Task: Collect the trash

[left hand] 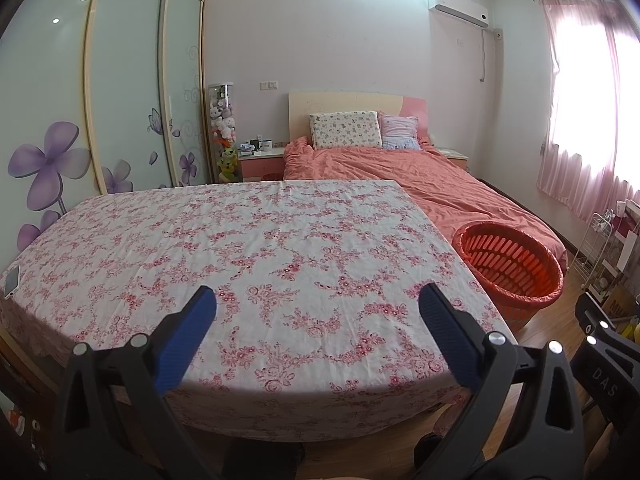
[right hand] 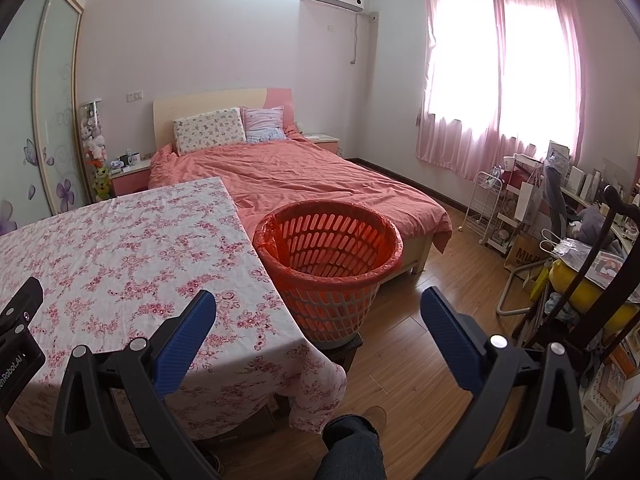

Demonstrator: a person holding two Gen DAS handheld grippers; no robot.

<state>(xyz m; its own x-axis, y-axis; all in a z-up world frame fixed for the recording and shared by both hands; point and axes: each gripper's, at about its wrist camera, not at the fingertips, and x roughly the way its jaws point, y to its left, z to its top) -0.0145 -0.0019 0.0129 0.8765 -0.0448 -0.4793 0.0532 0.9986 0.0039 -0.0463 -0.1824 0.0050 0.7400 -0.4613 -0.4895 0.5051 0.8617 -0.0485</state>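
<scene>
A pink-flowered white tablecloth (left hand: 248,248), an orange basket (right hand: 328,264), a salmon bedspread (right hand: 304,176).

The left gripper (left hand: 318,300) is held level and pointing forward, its two blue-padded fingers (left hand: 188,336) spread wide with nothing between them. The right gripper (right hand: 318,304) is posed the same way, jaws wide apart and empty. Below it, the person's leg (right hand: 352,448) in dark jeans shows.

table (left hand: 248,248) front-left | basket (right hand: 328,264) just right of table | bed (right hand: 304,180) behind both | phone (left hand: 12,280) on table's left edge
</scene>
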